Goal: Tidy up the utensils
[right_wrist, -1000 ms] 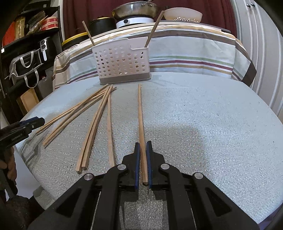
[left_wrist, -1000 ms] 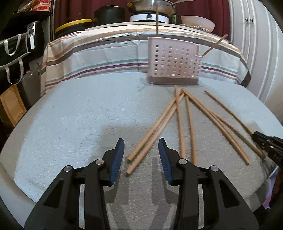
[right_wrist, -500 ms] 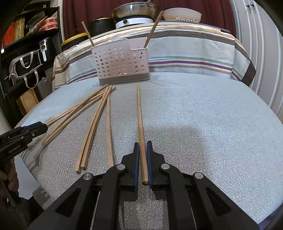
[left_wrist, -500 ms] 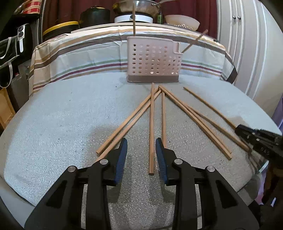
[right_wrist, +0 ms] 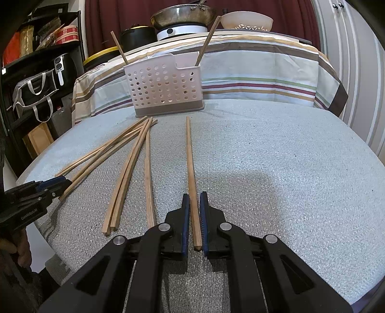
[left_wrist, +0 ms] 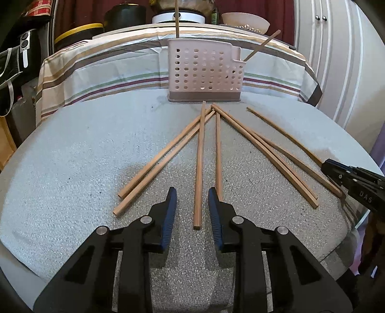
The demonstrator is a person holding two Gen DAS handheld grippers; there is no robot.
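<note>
Where holder (left_wrist: 204, 72) stands, two chopsticks (right_wrist: 207, 41) inside.

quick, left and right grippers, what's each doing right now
Left gripper: open, fingers either side of a chopstick on the table, not gripping it.
Right gripper: shut on a chopstick.

- It looks like a home kitchen or dining corner.
- A pan (right_wrist: 183, 15) sits on a white cooker (right_wrist: 181, 31), with a black pot (right_wrist: 137, 36) and a bowl (right_wrist: 246, 20) beside it.
- A striped cloth (right_wrist: 252, 72) covers that counter.
- White cabinet doors (left_wrist: 336, 60) stand at the right.
- A shelf (right_wrist: 41, 55) holds packets and a bag (right_wrist: 33, 94).
</note>
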